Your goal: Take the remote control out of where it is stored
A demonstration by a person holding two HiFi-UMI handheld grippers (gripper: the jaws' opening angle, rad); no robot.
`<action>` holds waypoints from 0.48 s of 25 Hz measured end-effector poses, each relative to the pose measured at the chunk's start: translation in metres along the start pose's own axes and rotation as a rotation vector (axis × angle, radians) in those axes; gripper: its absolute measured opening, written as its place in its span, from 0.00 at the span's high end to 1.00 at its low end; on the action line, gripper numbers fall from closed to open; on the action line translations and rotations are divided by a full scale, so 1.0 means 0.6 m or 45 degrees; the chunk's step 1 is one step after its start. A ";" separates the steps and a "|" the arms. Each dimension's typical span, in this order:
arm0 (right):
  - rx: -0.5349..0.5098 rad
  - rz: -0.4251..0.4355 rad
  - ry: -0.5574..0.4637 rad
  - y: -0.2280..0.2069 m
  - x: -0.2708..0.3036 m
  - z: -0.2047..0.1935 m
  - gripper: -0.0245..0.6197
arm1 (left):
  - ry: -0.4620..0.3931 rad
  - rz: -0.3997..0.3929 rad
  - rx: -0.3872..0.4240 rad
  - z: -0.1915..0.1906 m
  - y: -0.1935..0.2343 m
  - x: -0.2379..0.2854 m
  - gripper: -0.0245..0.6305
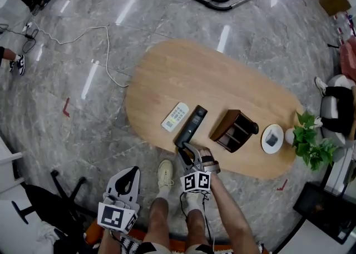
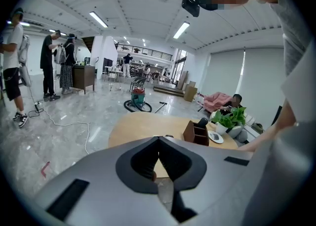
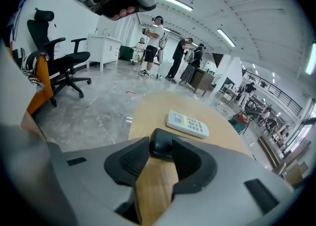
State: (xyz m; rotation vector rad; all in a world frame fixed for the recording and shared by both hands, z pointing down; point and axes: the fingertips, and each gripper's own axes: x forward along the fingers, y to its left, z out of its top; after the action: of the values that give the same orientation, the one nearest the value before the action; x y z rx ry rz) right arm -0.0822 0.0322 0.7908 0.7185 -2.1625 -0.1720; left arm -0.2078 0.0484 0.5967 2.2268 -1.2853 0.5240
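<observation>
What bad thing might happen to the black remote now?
1. The black remote lies with its near end close to the table edge, between the open jaws of the right gripper. A bump from the gripper might slide it off onto the floor.
2. The white remote lies right beside it, so a sideways push might knock the two together.

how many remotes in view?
2. The white remote lies flat on the table; the black remote lies beside it, near end between the jaws of the right gripper. The wooden holder may hide more.
</observation>
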 end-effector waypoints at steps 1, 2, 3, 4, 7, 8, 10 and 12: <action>0.000 0.002 0.005 0.002 0.001 -0.002 0.75 | 0.000 0.005 0.000 0.000 0.003 -0.001 0.95; 0.000 0.003 0.009 0.003 0.002 -0.004 0.75 | 0.000 0.010 -0.001 0.000 0.005 -0.001 0.95; 0.002 0.005 0.012 0.004 0.003 -0.006 0.75 | 0.000 0.014 -0.001 0.000 0.007 -0.001 0.95; 0.006 0.008 0.015 0.005 0.004 -0.008 0.75 | 0.000 0.018 -0.002 0.000 0.009 -0.001 0.95; 0.014 0.017 0.024 0.005 0.006 -0.012 0.75 | 0.003 0.026 -0.004 -0.001 0.013 0.000 0.95; 0.014 0.020 0.025 0.006 0.007 -0.014 0.75 | 0.004 0.026 -0.005 -0.002 0.013 0.001 0.96; 0.012 0.024 0.029 0.007 0.009 -0.018 0.75 | 0.006 0.022 -0.007 -0.005 0.011 0.003 0.95; 0.014 0.027 0.037 0.008 0.011 -0.022 0.75 | 0.006 0.018 -0.008 -0.007 0.008 0.005 0.95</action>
State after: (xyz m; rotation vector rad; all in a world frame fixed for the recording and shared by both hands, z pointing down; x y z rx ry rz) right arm -0.0776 0.0343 0.8054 0.6998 -2.1443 -0.1382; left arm -0.2111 0.0469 0.6025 2.2112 -1.2998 0.5293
